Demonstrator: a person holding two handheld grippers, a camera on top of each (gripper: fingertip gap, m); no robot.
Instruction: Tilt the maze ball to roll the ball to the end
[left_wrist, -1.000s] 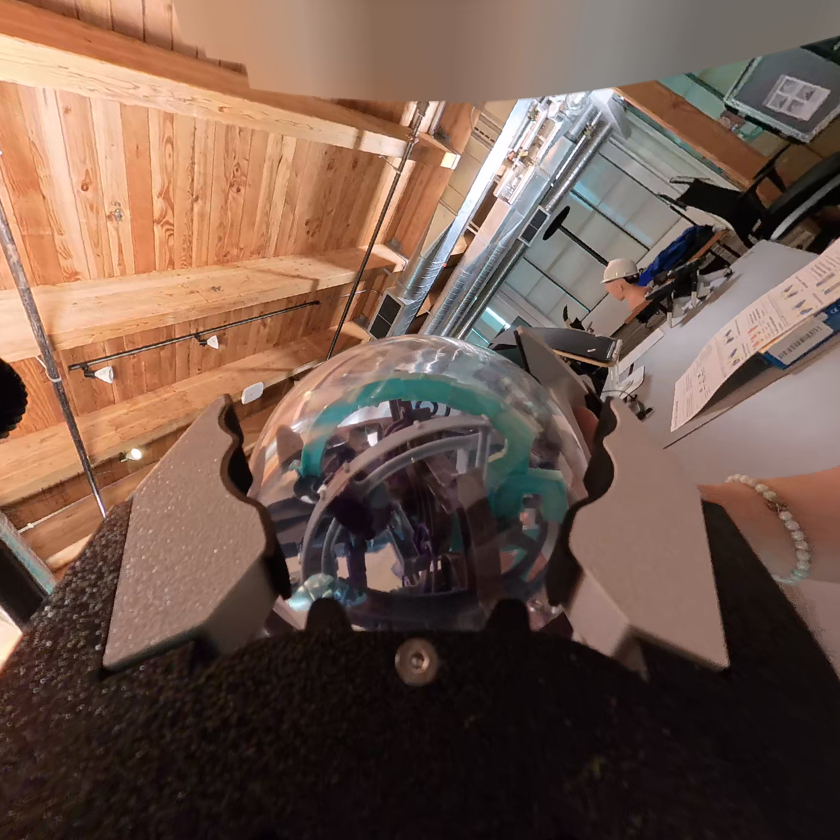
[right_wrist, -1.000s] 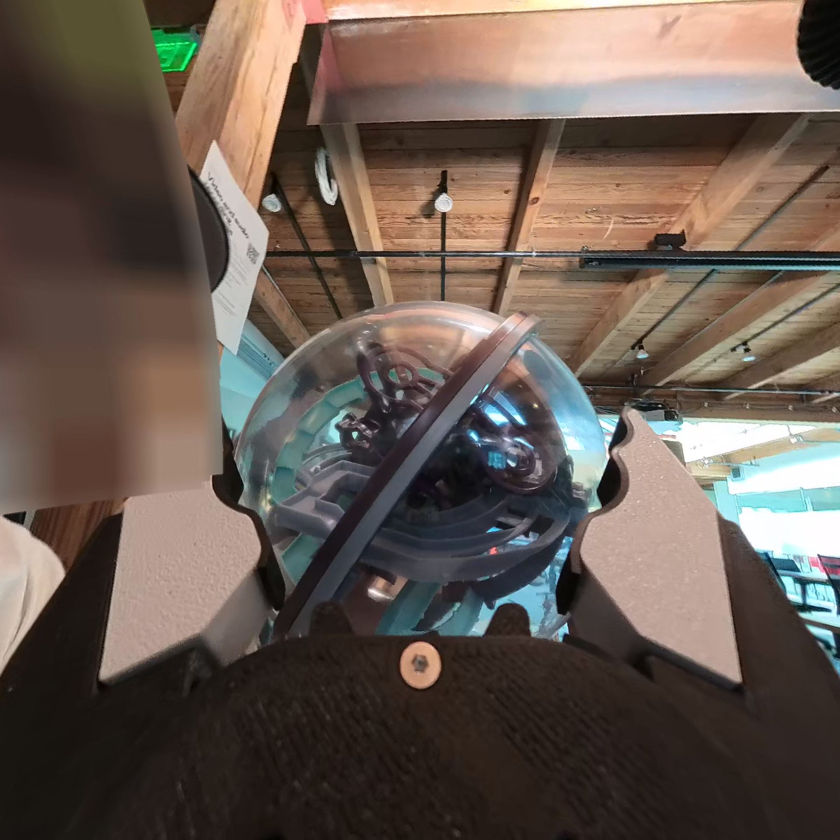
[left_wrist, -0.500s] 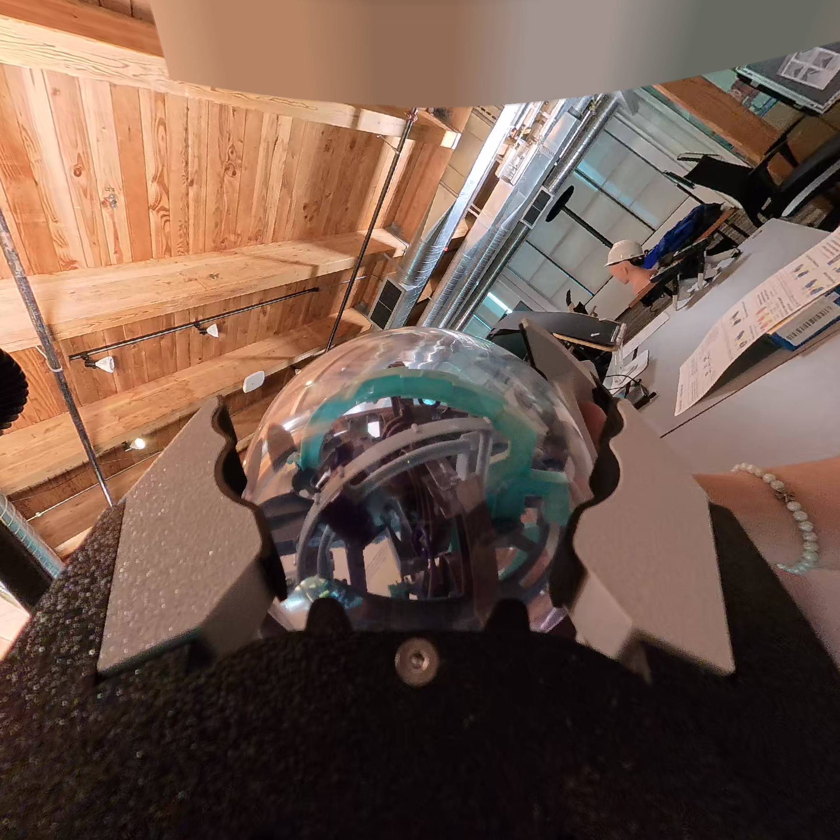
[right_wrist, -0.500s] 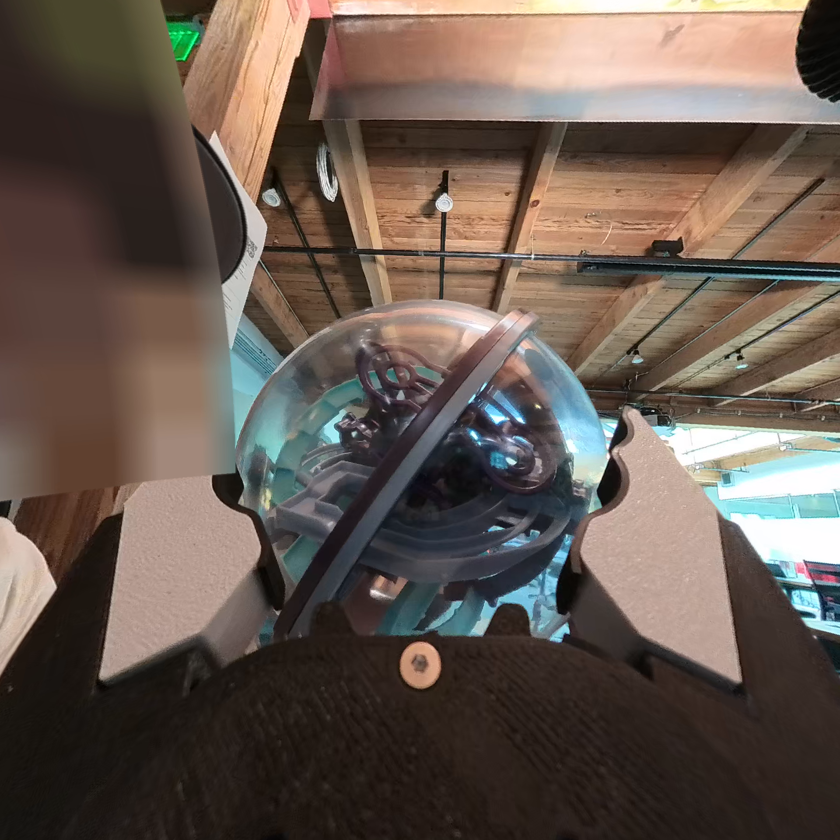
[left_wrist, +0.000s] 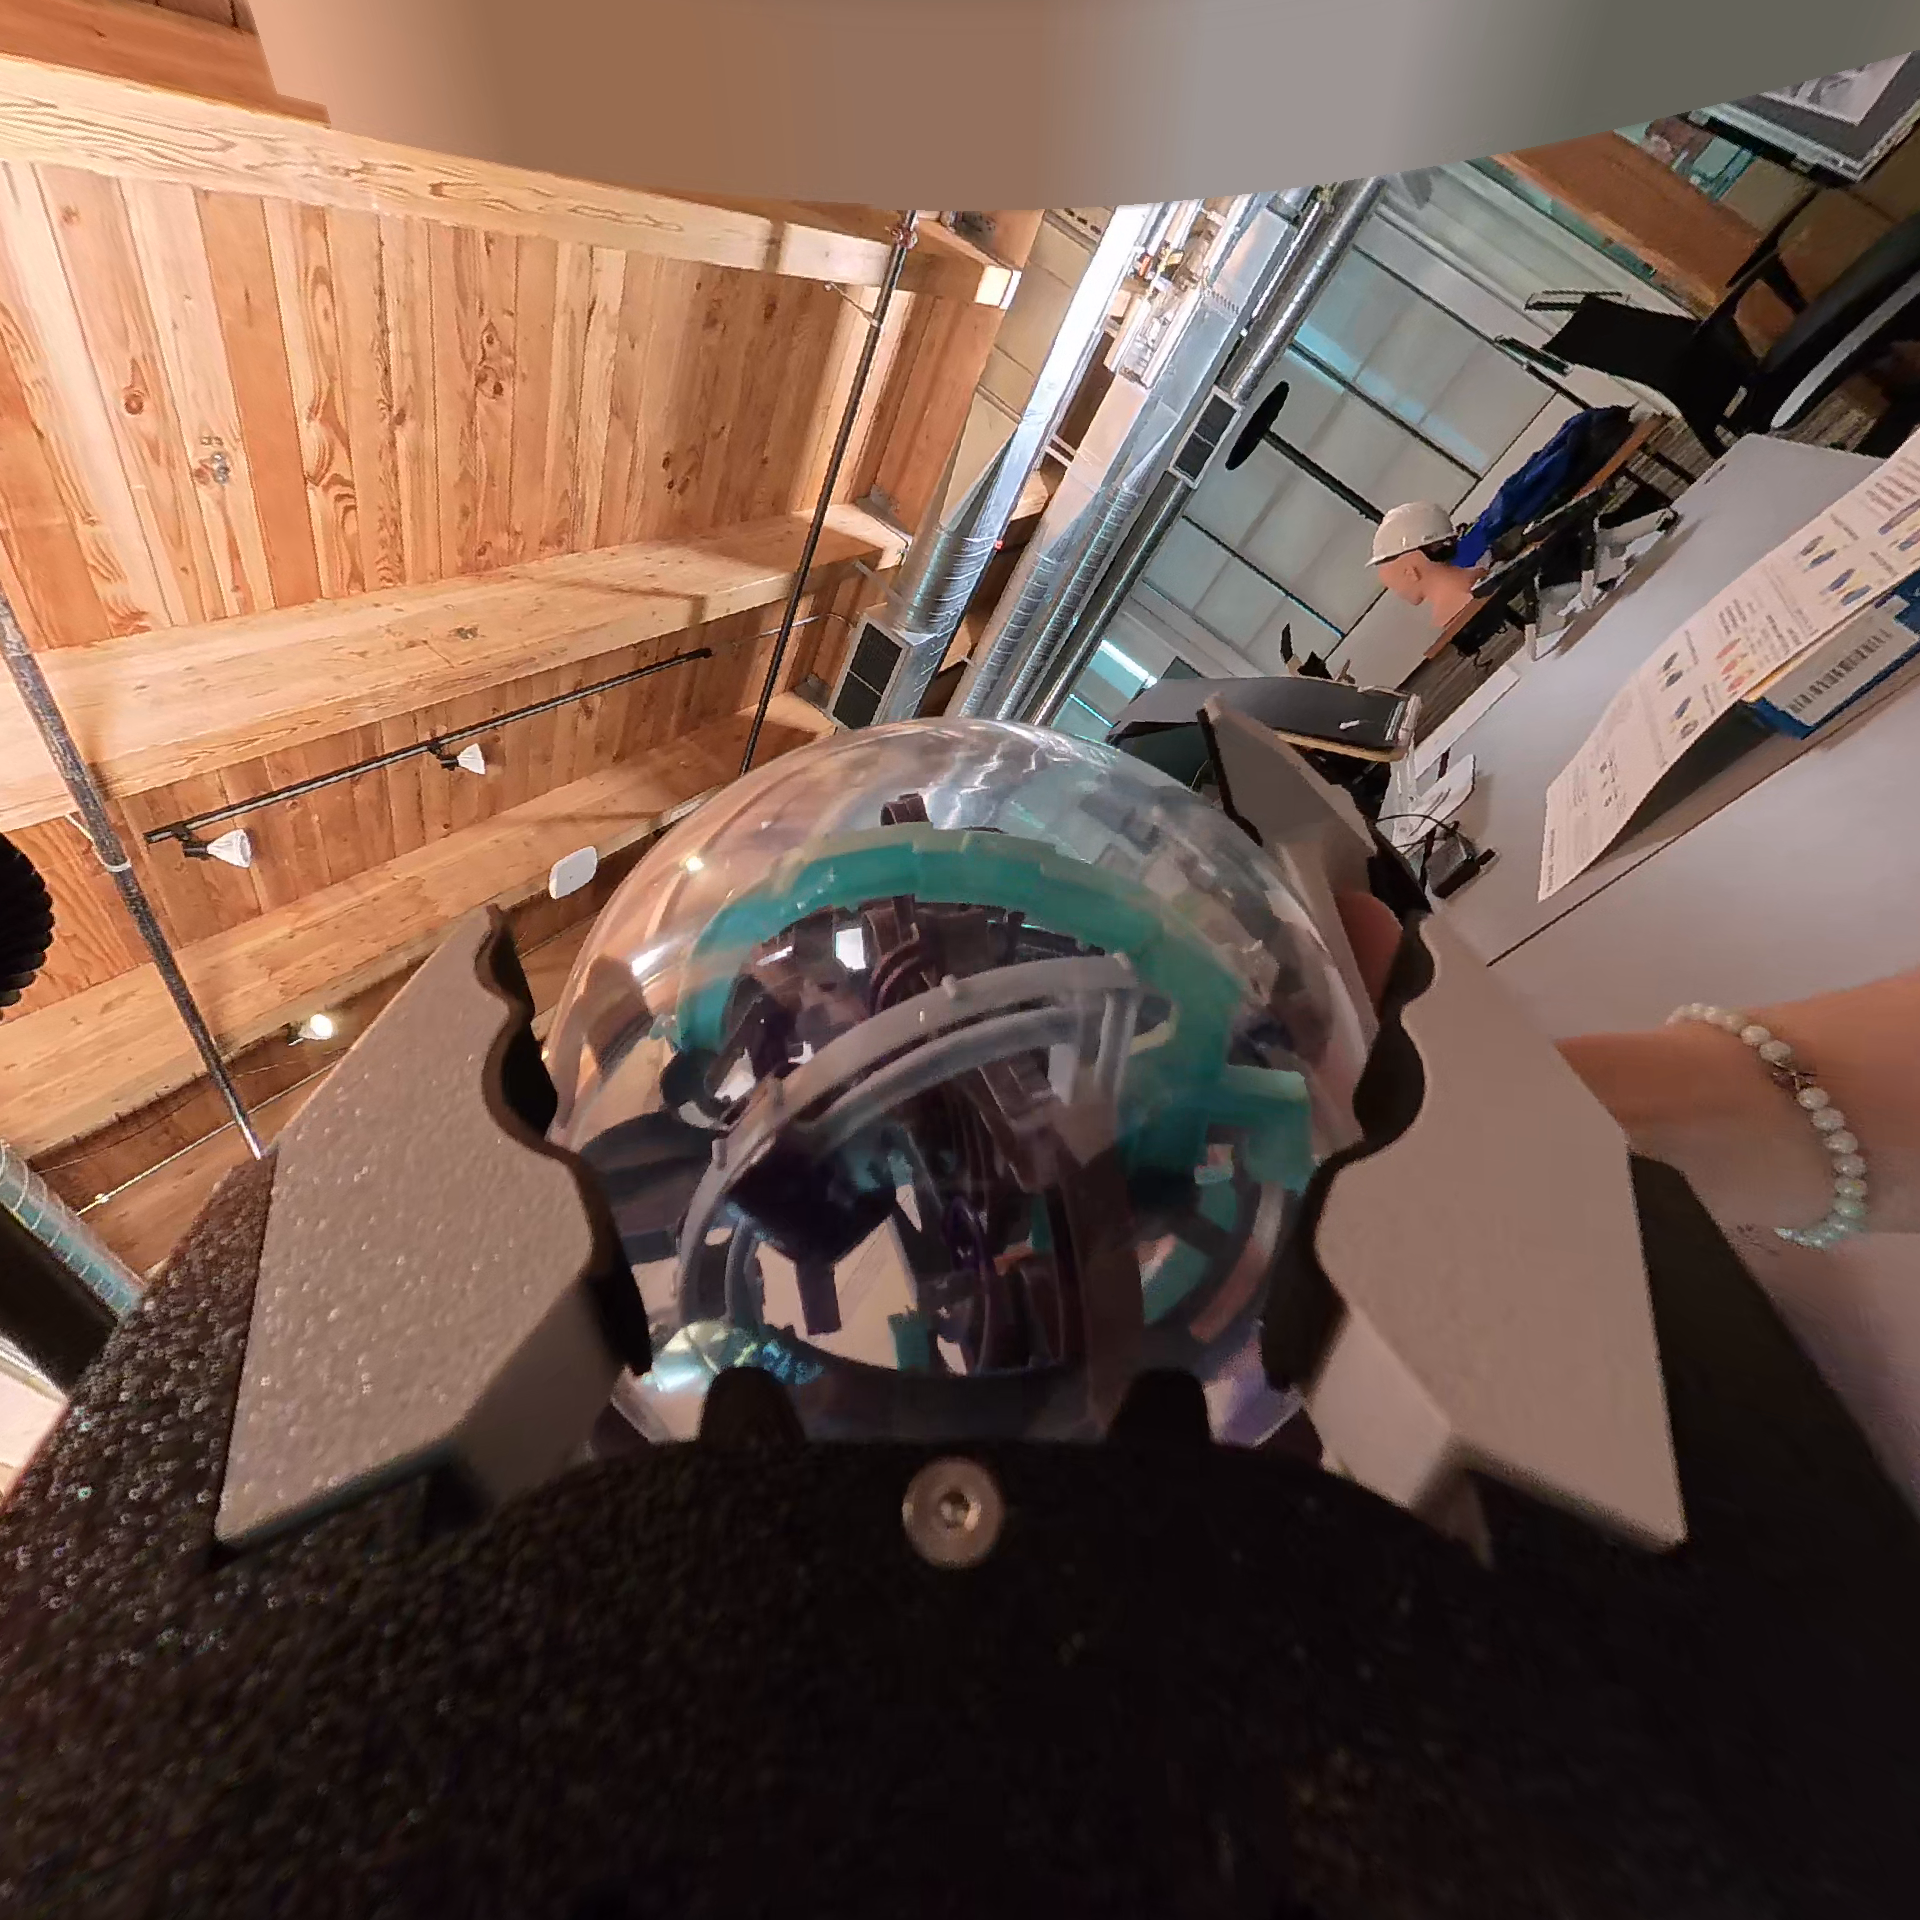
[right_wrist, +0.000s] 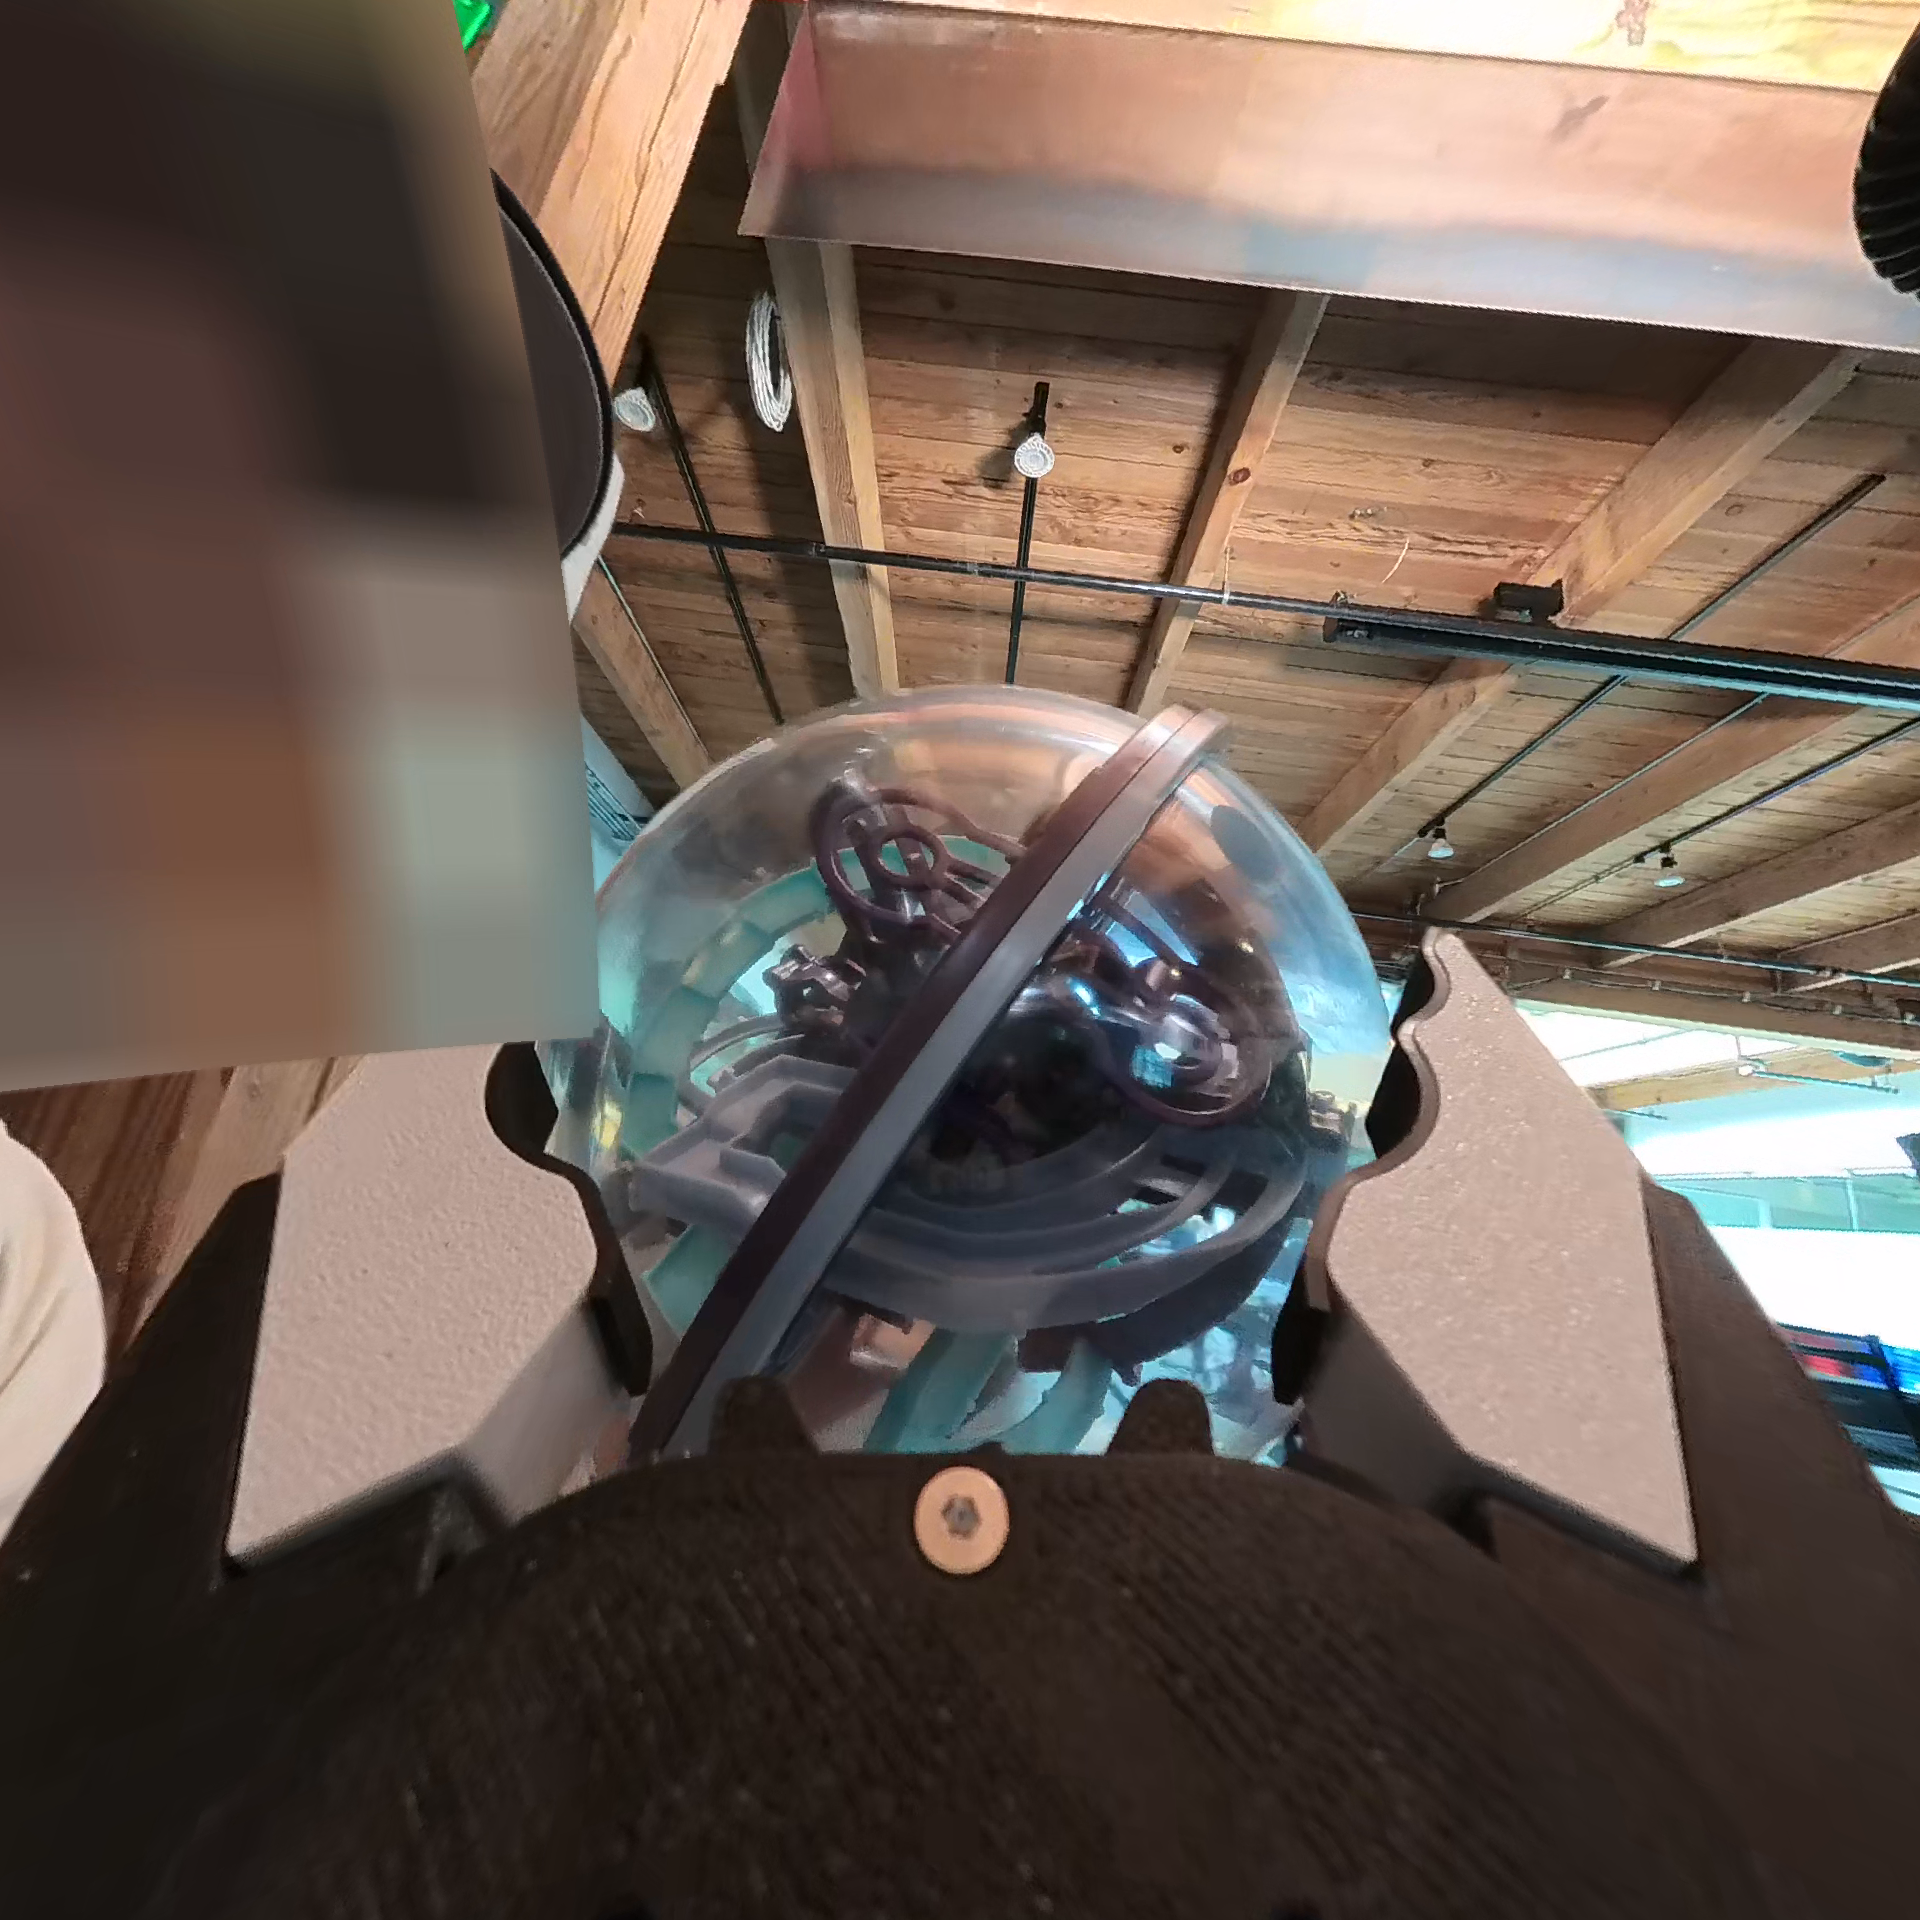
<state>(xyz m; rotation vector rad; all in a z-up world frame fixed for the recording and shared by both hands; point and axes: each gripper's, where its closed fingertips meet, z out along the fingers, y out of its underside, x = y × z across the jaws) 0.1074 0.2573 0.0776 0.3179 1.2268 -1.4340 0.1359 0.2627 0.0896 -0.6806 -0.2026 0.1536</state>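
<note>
Glossy clear plastic maze ball (left_wrist: 956, 1060); matt grainy tongs (left_wrist: 961, 1132) (wooden ceiling (left_wrist: 343, 436)).

Bright daylight from the windows (left_wrist: 1340, 416) and small ceiling spotlights (right_wrist: 1034, 455) puts glare on the maze ball (left_wrist: 956, 1091), with fisheye bending at the edges and soft, shadowed foregrounds.

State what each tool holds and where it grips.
Both grip the maze ball: left tool and right tool each clamp opposite sides of its clear shell.
</note>
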